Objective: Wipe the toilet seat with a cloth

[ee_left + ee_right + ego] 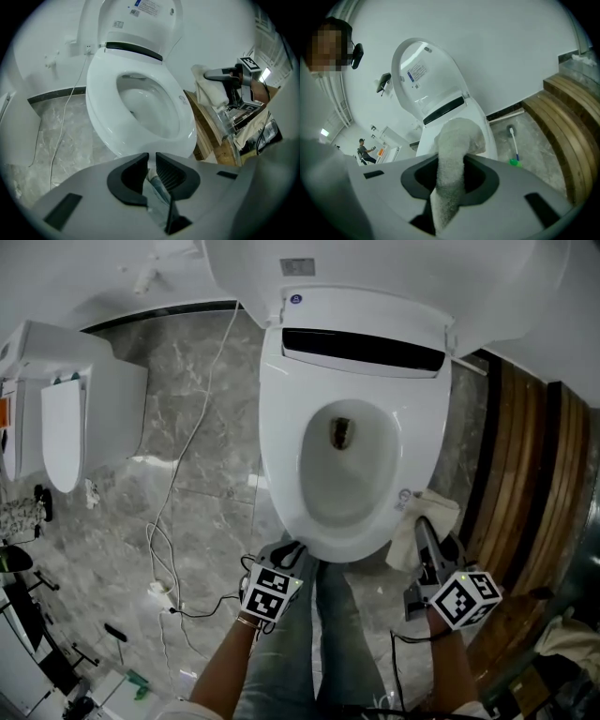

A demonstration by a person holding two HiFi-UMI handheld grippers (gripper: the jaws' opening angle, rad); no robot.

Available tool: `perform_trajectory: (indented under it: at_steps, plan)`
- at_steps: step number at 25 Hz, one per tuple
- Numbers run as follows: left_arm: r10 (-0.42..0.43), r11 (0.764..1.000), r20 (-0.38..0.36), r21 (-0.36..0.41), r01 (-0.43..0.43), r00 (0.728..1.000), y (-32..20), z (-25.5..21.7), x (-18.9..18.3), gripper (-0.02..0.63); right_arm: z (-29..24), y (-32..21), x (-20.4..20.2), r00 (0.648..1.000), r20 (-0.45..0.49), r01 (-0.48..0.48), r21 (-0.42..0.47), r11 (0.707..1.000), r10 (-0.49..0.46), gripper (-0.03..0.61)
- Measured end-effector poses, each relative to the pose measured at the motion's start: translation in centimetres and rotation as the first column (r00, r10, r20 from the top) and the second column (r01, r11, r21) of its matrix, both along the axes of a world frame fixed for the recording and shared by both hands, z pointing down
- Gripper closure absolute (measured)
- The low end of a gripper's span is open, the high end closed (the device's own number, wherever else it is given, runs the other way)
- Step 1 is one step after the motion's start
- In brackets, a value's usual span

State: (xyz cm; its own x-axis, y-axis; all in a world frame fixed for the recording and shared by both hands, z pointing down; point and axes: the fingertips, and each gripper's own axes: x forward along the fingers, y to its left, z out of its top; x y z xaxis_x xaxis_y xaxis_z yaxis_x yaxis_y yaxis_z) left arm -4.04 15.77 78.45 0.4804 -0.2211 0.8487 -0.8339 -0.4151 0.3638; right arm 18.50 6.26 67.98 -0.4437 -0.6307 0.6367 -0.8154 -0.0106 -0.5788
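While the right gripper [421, 524] clamps the cloth [439, 510] at the toilet seat [279, 418]'s four o'clock, the left gripper [292, 547] hovers at six, jaws almost together, empty. Bowl [328, 493] shows its dark drain [340, 432] toward twelve.

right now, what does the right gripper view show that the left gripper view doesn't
Only the right gripper view: a brush with a green end, and a distant person in the room behind.
Only the left gripper view: the inside of the bowl, a white cable, and the right gripper seen from outside.
Both: the toilet with its lid raised, the wooden steps, and the cloth clamped between the right gripper's fingers.
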Motion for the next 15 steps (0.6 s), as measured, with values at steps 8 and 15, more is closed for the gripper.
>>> perform_trajectory:
  at_steps: [8, 15]
  plan:
    - [0.009, 1.0, -0.059, 0.012, -0.008, 0.998, -5.0, -4.1, 1.0, 0.581, 1.7, -7.0, 0.2, 0.968, -0.149, 0.206, 0.005, 0.979, -0.203, 0.489]
    - [0.005, 0.972, -0.135, 0.234, 0.027, 0.991, -17.8, -9.1, 2.9, 0.583, 3.8, -18.0, -1.1, 0.673, -0.459, 0.638, -0.036, 0.769, -0.579, 0.489]
